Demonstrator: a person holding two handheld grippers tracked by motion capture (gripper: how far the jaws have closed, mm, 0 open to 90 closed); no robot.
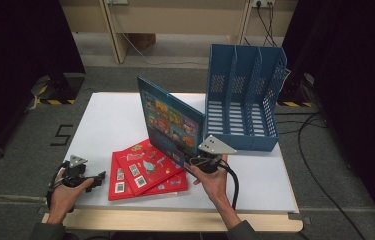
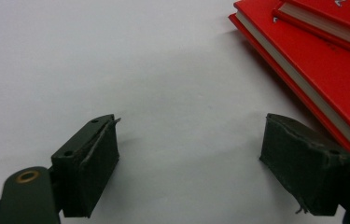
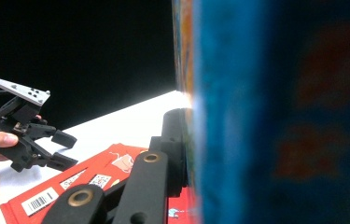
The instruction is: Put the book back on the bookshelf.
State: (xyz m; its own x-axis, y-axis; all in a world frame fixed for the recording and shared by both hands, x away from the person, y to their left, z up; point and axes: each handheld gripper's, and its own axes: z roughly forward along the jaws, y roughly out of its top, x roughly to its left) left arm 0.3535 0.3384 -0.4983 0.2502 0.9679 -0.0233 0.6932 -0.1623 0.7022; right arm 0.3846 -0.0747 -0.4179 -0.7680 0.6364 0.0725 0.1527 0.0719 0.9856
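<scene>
A blue picture book stands upright on its edge on the white table, tilted slightly. My right gripper is shut on its lower near corner, and in the right gripper view the blurred blue cover sits clamped against the black jaw. Two red books lie stacked flat just left of it, the upper one turned askew. My left gripper rests low at the table's front left with its jaws open and nothing between them. The red books' edge lies just beyond its right jaw.
A blue slotted file rack with three compartments stands at the table's back right, just behind the upright book. Bare white tabletop lies to the left and along the front right. Dark curtains hang on both sides.
</scene>
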